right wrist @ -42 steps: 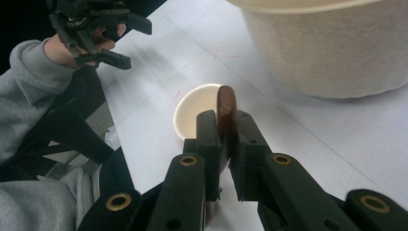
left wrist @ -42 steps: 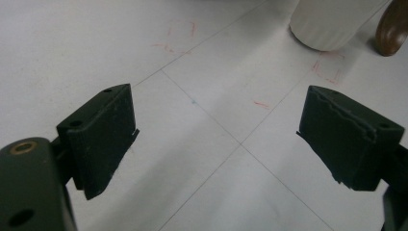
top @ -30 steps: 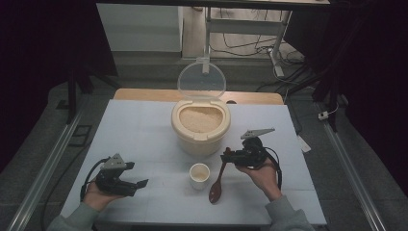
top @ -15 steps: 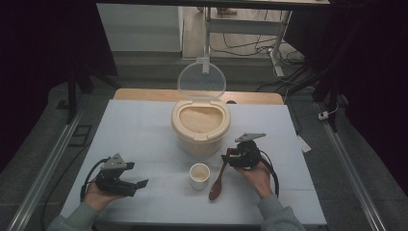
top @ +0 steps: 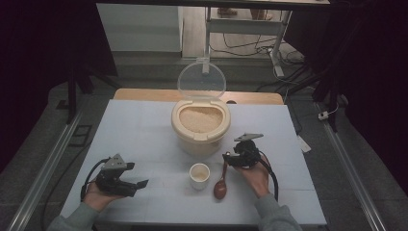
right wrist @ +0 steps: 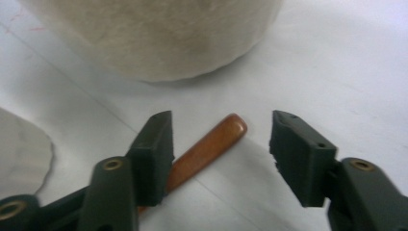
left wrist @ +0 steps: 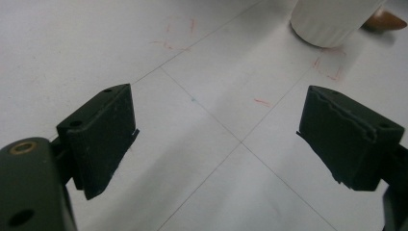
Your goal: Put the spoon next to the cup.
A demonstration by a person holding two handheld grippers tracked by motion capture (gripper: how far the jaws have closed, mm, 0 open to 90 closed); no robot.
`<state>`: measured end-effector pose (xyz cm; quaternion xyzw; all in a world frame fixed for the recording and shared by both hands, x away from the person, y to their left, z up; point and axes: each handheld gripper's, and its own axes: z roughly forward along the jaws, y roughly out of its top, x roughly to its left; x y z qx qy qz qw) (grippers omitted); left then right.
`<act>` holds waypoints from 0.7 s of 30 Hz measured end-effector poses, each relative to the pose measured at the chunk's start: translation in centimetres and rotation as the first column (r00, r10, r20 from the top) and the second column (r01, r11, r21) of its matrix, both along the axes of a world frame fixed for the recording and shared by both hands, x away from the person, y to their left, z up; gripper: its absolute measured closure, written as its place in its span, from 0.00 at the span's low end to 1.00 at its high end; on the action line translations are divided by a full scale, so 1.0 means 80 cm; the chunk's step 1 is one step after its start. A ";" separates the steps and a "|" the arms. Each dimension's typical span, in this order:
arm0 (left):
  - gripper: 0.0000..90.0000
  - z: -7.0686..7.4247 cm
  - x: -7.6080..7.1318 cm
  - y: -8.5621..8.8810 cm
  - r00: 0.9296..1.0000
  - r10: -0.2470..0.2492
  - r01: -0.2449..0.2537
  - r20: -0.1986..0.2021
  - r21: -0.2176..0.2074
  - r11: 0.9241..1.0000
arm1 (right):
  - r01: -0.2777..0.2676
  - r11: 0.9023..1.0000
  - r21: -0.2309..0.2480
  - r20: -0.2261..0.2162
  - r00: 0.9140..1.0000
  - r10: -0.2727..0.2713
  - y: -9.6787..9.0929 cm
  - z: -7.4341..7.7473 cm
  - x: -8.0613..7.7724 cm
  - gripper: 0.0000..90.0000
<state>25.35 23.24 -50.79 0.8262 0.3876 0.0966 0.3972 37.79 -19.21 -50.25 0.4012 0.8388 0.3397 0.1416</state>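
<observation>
A brown wooden spoon [top: 221, 186] lies on the white table, its handle [right wrist: 207, 149] pointing toward the rice container [top: 200, 126]. My right gripper [top: 228, 159] is low over the handle's end and open. In the right gripper view the handle lies between the jaws [right wrist: 221, 132], close to the left one, and neither jaw presses on it. A small white cup [top: 199, 174] stands just left of the spoon. My left gripper [top: 138, 185] rests near the front left, open [left wrist: 221, 115] over bare table, with the cup [left wrist: 332, 19] farther ahead.
The cream container holds rice, and its clear lid [top: 201, 79] stands open at the back. A wooden board [top: 144, 95] edges the table's far side. Metal rails [top: 45, 166] run along both sides of the table.
My right gripper has shifted slightly left, closing in around the spoon handle's end. The left gripper, cup and container have not moved.
</observation>
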 end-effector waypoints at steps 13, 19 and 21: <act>0.14 0.000 0.000 0.000 1.000 0.010 -0.010 0.011 0.004 1.000 | -0.099 0.987 0.125 0.148 0.986 0.080 -0.047 0.032 -0.041 0.46; 0.14 0.000 0.000 0.001 1.000 0.024 -0.024 0.018 0.001 1.000 | -0.163 0.975 0.152 0.206 0.970 0.130 -0.069 0.037 -0.067 0.47; 0.14 0.000 0.000 0.001 0.999 0.027 -0.027 0.020 0.000 1.000 | -0.182 0.971 0.155 0.218 0.965 0.146 -0.077 0.037 -0.075 0.47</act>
